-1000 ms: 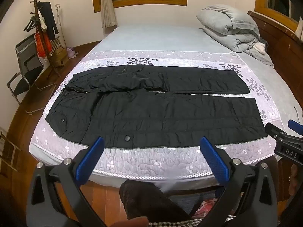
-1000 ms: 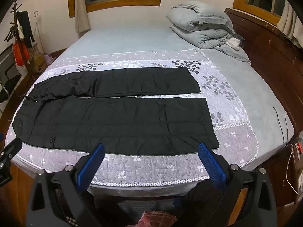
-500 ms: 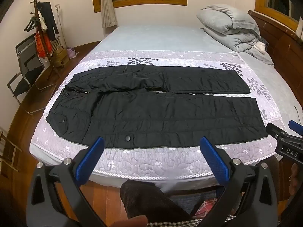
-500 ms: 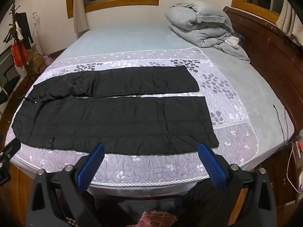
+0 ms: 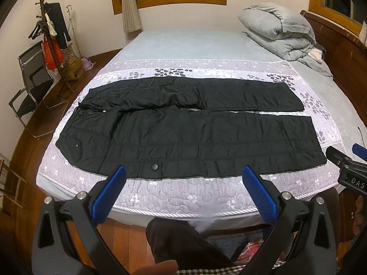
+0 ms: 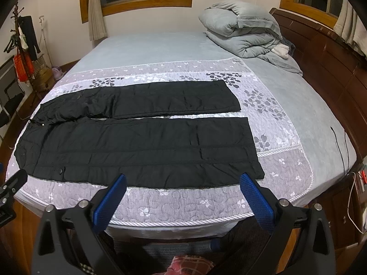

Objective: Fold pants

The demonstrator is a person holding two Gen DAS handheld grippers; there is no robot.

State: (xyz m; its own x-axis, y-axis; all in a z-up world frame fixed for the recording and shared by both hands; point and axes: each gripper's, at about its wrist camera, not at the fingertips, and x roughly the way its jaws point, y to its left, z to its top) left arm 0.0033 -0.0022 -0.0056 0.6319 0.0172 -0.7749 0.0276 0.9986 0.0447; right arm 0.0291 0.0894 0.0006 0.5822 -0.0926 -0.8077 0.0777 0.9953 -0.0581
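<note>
Black quilted pants [image 5: 188,135] [image 6: 137,142] lie flat across the bed, waist to the left, both legs stretched out to the right with a thin gap between them. My left gripper [image 5: 183,178] hovers open before the bed's near edge, level with the near leg, nothing between its blue pads. My right gripper [image 6: 182,185] is likewise open and empty, short of the near leg's hem end. Each gripper's tip peeks into the other's view at the frame edge.
The bed [image 5: 188,45] carries a floral purple runner [image 6: 183,206] under the pants. A folded grey duvet [image 6: 243,27] is heaped at the far right by the wooden headboard [image 6: 332,68]. A coat stand [image 5: 48,34] and chair [image 5: 29,87] stand left. A person's knee [image 5: 183,243] is below.
Both grippers have edged slightly closer to the bed; the pants have not moved and both stay open.
</note>
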